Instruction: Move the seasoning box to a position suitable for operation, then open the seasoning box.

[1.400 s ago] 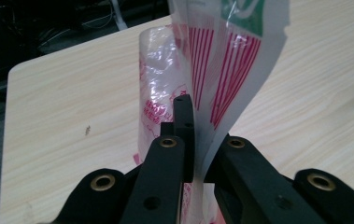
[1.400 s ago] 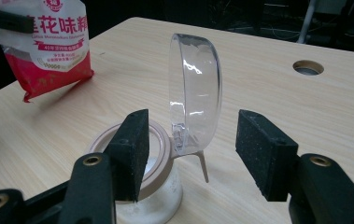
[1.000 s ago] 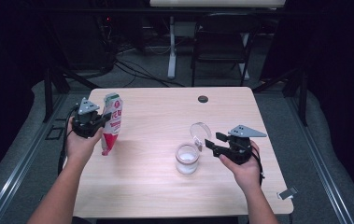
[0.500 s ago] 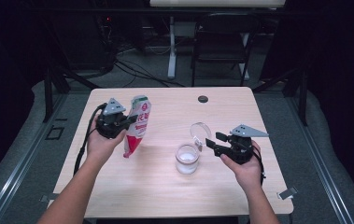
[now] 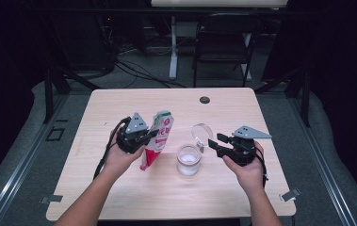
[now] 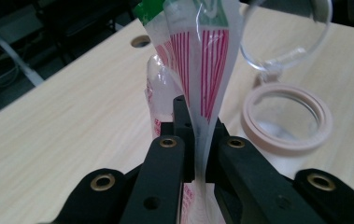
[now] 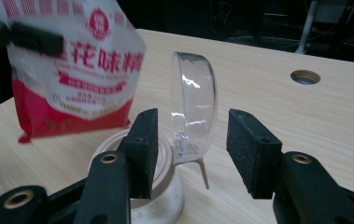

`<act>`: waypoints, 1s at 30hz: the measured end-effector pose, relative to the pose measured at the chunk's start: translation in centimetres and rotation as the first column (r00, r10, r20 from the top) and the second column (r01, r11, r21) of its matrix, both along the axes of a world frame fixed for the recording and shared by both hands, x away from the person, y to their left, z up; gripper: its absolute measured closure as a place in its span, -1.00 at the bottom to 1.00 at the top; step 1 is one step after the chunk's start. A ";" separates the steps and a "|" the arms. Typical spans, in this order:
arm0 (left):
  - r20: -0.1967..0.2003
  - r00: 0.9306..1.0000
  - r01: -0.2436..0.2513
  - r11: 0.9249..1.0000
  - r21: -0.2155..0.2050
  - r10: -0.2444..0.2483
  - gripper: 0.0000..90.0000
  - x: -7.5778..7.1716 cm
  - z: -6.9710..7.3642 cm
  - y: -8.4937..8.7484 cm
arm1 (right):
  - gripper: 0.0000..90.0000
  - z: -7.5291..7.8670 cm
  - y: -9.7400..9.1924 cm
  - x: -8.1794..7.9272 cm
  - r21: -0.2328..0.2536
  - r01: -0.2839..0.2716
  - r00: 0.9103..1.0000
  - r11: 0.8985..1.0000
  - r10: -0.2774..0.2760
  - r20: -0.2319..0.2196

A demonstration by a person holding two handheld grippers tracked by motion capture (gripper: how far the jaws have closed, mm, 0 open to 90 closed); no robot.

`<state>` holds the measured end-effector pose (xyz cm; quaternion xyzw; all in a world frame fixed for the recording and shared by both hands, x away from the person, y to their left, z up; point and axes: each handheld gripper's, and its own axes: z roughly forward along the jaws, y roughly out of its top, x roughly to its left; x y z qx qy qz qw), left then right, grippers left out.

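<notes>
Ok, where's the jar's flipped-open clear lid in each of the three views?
High view: the lid stands centre, behind the jar.
Left gripper view: top right, above the jar's rim.
Right gripper view: centre, between the open jaws.
Shared landmark: the red-and-white pouch.

The jar point(image 5: 188, 160) stands mid-desk point(image 5: 119, 197), toward your near edge, with its hinged lid point(image 5: 202, 132) upright behind it; both block a straight path between your two grippers. The bag point(image 5: 157, 139) hangs just left of the jar, narrowing that gap. The far half of the desk is open apart from the cable hole point(image 5: 205, 100). Both near corners give free passage.
</notes>
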<state>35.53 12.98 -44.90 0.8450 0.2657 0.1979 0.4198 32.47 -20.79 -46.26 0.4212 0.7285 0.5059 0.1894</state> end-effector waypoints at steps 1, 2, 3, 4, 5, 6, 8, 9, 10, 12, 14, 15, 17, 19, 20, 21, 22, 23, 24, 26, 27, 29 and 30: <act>-0.002 1.000 0.008 1.000 -0.015 -0.008 1.00 -0.3 -0.5 0.2 | 0.21 0.1 0.1 -0.1 0.005 -0.002 1.000 1.000 0.002 0.009; -0.009 1.000 0.017 0.999 -0.045 -0.017 1.00 -0.7 -0.9 0.4 | 0.23 0.2 0.3 -0.2 0.005 -0.010 1.000 1.000 0.010 0.018; -0.012 1.000 0.018 0.998 -0.060 -0.019 1.00 -1.0 -1.2 0.7 | 0.24 0.4 0.5 -0.3 0.007 -0.017 1.000 1.000 0.017 0.026; -0.010 1.000 0.020 0.997 -0.074 -0.020 1.00 -1.4 -1.4 0.9 | 0.25 0.5 0.7 -0.4 0.006 -0.029 0.999 1.000 0.029 0.036; -0.013 1.000 0.022 0.996 -0.089 -0.024 1.00 -1.8 -1.6 1.1 | 0.25 0.6 0.9 -0.5 0.001 -0.039 0.998 0.999 0.039 0.043; -0.018 0.999 0.026 0.995 -0.096 -0.028 1.00 -2.1 -1.9 1.3 | 0.26 0.7 1.3 -0.7 -0.002 -0.047 0.998 0.999 0.047 0.050; -0.029 0.999 0.037 0.993 -0.112 -0.040 1.00 -2.6 -2.5 1.7 | 0.26 0.8 2.0 -0.9 -0.015 -0.080 0.995 0.997 0.081 0.057; -0.034 0.998 0.041 0.992 -0.116 -0.045 1.00 -2.8 -2.7 1.8 | 0.26 0.8 2.3 -1.0 -0.028 -0.094 0.994 0.995 0.095 0.061; -0.036 0.998 0.046 0.993 -0.110 -0.050 1.00 -2.9 -2.9 1.8 | 0.26 0.8 2.7 -1.1 -0.032 -0.107 0.992 0.994 0.109 0.061; -0.041 0.997 0.057 0.993 -0.100 -0.062 1.00 -3.1 -3.1 1.6 | 0.26 0.7 3.6 -1.1 -0.043 -0.135 0.989 0.990 0.137 0.061; -0.046 0.997 0.060 0.993 -0.103 -0.065 1.00 -3.3 -3.4 1.6 | 0.26 0.5 4.4 -1.2 -0.053 -0.162 0.985 0.985 0.165 0.055; -0.049 0.997 0.061 0.994 -0.092 -0.066 1.00 -3.4 -3.5 1.6 | 0.30 0.4 4.8 -1.2 -0.060 -0.172 0.983 0.983 0.175 0.052; -0.056 0.996 0.061 0.995 -0.080 -0.065 1.00 -3.6 -3.8 1.7 | 0.42 0.4 5.5 -1.2 -0.062 -0.220 0.975 0.973 0.221 0.012; -0.064 0.996 0.063 0.995 -0.078 -0.068 1.00 -3.6 -4.0 1.9 | 0.44 0.7 6.1 -1.3 -0.064 -0.258 0.966 0.964 0.258 -0.004; -0.068 0.996 0.058 0.995 -0.081 -0.064 1.00 -3.6 -4.2 1.9 | 0.45 0.9 6.5 -1.3 -0.067 -0.267 0.964 0.961 0.267 -0.003; -0.071 0.995 0.057 0.995 -0.081 -0.062 1.00 -3.6 -4.2 2.0 | 0.45 1.1 6.8 -1.2 -0.074 -0.274 0.962 0.959 0.275 -0.003; -0.075 0.995 0.053 0.995 -0.080 -0.059 1.00 -3.5 -4.3 2.0 | 0.45 1.2 7.1 -1.0 -0.071 -0.287 0.958 0.955 0.287 -0.005; -0.081 0.995 0.050 0.995 -0.081 -0.057 1.00 -3.5 -4.4 2.0 | 0.45 1.2 7.5 -0.8 -0.070 -0.293 0.956 0.953 0.294 -0.004; -0.085 0.995 0.048 0.995 -0.087 -0.056 1.00 -3.5 -4.5 2.0 | 0.45 1.2 7.8 -0.6 -0.078 -0.296 0.955 0.952 0.296 -0.011; -0.090 0.994 0.046 0.995 -0.087 -0.054 1.00 -3.5 -4.7 1.9 | 0.45 1.1 8.5 -0.2 -0.080 -0.305 0.952 0.949 0.305 -0.018; -0.094 0.994 0.045 0.995 -0.089 -0.053 1.00 -3.5 -4.7 1.9 | 0.45 1.0 8.8 0.0 -0.086 -0.314 0.949 0.946 0.313 -0.024; -0.100 0.994 0.042 0.995 -0.092 -0.051 1.00 -3.6 -4.8 1.8 | 0.45 0.6 9.4 0.1 -0.094 -0.329 0.944 0.939 0.328 -0.029; -0.102 0.994 0.039 0.995 -0.097 -0.049 1.00 -3.7 -4.8 1.8 | 0.46 0.3 9.8 0.1 -0.095 -0.334 0.943 0.938 0.332 -0.031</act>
